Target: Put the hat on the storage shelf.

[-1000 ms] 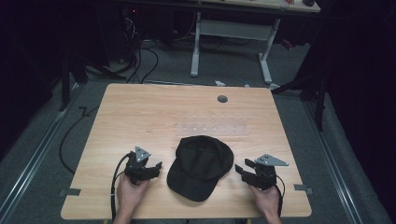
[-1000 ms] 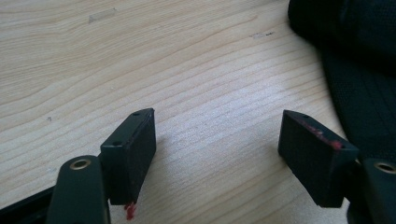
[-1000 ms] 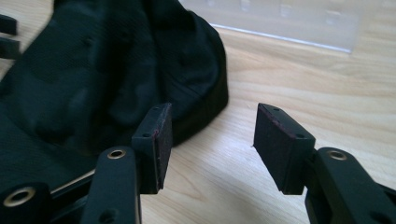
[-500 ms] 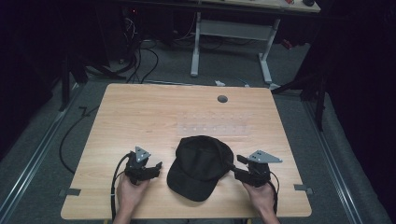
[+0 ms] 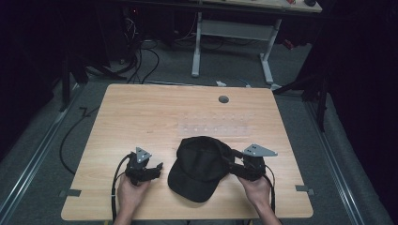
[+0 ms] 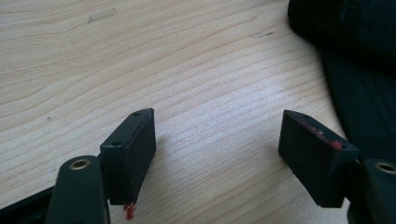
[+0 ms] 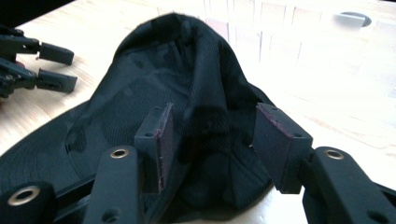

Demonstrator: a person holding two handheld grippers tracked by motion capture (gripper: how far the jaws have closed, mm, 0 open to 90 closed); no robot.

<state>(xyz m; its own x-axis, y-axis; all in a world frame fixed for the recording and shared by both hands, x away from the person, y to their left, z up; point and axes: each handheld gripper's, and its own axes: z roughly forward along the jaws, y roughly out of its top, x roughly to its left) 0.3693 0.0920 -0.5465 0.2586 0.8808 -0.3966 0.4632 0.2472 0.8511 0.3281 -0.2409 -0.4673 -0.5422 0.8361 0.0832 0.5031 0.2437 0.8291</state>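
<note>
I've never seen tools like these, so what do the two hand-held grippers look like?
Both the left gripper and the right gripper are black, each topped by a grey three-cornered plate, with a black cable trailing back. Their jaws end in flat rectangular pads with reddish marks.

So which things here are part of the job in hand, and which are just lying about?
In the job:
- black cap, mid-table
- right gripper, open fingers astride the cap's rear fabric, not clamped
- left gripper, open over bare wood beside the cap

Lying about:
- grey round plug in the table
- white desk frame behind
</note>
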